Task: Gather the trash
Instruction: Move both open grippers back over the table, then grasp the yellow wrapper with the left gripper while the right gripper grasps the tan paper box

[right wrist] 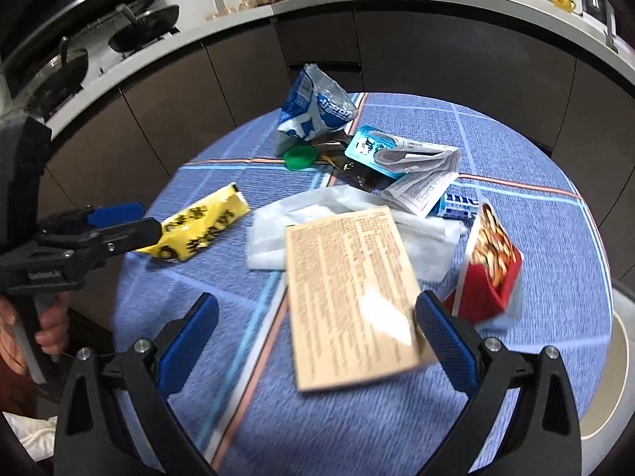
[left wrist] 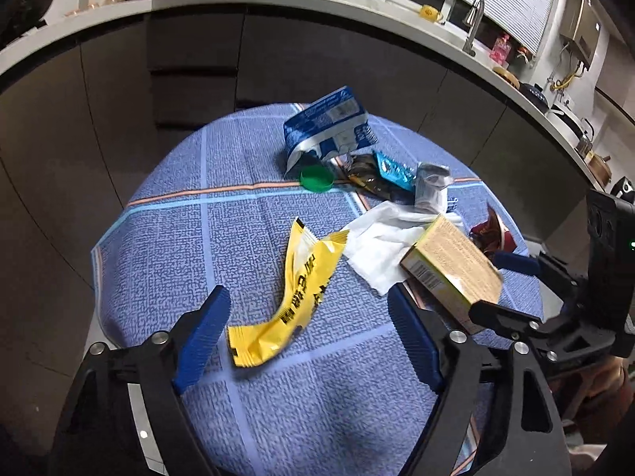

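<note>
Trash lies on a round table with a blue cloth [left wrist: 166, 238]. My left gripper [left wrist: 309, 333] is open, its jaws on either side of a yellow wrapper [left wrist: 295, 297], which also shows in the right wrist view [right wrist: 198, 230]. My right gripper [right wrist: 317, 341] is open around a tan cardboard box [right wrist: 351, 297], also seen in the left wrist view [left wrist: 452, 269]. Beyond lie a white tissue [left wrist: 381, 246], a blue-and-white carton [left wrist: 329, 127], a green cap [left wrist: 316, 178], a teal packet [right wrist: 373, 148] and a red snack box [right wrist: 492, 265].
Dark cabinets and a grey kitchen counter [left wrist: 278, 0] curve behind the table, with a sink tap [left wrist: 474, 23] and a stove [right wrist: 71, 55]. A crumpled silver wrapper [left wrist: 430, 188] and a dark wrapper [left wrist: 365, 176] lie among the trash.
</note>
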A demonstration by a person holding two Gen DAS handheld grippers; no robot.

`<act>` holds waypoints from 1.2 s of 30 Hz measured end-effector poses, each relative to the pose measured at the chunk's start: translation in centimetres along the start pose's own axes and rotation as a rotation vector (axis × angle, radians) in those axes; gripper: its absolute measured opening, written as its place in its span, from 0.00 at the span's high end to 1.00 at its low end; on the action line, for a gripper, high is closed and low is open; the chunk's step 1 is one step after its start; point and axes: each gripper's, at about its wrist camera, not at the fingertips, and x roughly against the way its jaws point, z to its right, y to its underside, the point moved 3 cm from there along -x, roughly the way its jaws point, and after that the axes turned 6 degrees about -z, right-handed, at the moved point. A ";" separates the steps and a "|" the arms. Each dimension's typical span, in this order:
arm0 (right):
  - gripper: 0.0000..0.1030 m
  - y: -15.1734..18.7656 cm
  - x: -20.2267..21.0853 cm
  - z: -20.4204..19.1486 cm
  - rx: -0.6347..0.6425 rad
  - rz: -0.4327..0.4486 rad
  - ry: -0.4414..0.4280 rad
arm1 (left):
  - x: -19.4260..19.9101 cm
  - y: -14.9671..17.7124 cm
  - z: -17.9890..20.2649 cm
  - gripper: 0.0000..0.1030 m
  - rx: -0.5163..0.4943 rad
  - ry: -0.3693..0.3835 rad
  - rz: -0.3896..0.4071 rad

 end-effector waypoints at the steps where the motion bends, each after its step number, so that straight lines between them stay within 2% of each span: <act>1: 0.03 -0.2 -0.4 0.2 0.000 -0.005 0.014 | -0.5 -0.2 -0.2 0.27 -0.001 0.003 -0.012; 5: 0.03 -0.7 -1.7 0.6 0.015 -0.023 0.058 | -2.0 -0.5 -0.7 0.39 -0.003 0.028 -0.052; 12: 0.06 -0.5 -2.5 0.8 0.033 -0.050 0.075 | -3.7 -0.6 -0.8 0.51 -0.010 0.031 -0.096; 16: 0.27 -0.2 -2.2 0.8 0.025 -0.053 0.102 | -4.3 -0.5 -0.9 0.51 0.006 0.026 -0.113; 19: 0.27 0.1 -1.9 0.8 0.007 -0.044 0.103 | -4.6 -0.6 -1.1 0.51 0.022 0.025 -0.124; 23: 0.27 0.2 -0.6 0.1 0.006 -0.006 0.099 | -4.8 -0.6 -1.1 0.66 0.023 0.011 -0.135; 25: 0.27 0.2 0.4 -0.3 0.008 0.021 0.091 | -4.9 -0.6 -1.0 0.77 0.024 0.009 -0.141; 26: 0.27 0.2 0.8 -0.4 0.010 0.032 0.088 | -4.9 -0.6 -0.9 0.86 0.022 0.005 -0.145; 27: 0.27 0.1 1.4 -0.6 0.010 0.045 0.084 | -4.9 -0.6 -0.8 0.89 0.020 0.001 -0.147; 32: 0.27 0.0 3.1 -0.8 0.007 0.086 0.075 | -3.8 -0.8 0.0 0.91 0.018 -0.007 -0.116; 36: 0.27 0.2 5.0 -0.7 -0.012 0.123 0.071 | -1.5 -1.5 1.6 0.91 -0.009 -0.008 -0.059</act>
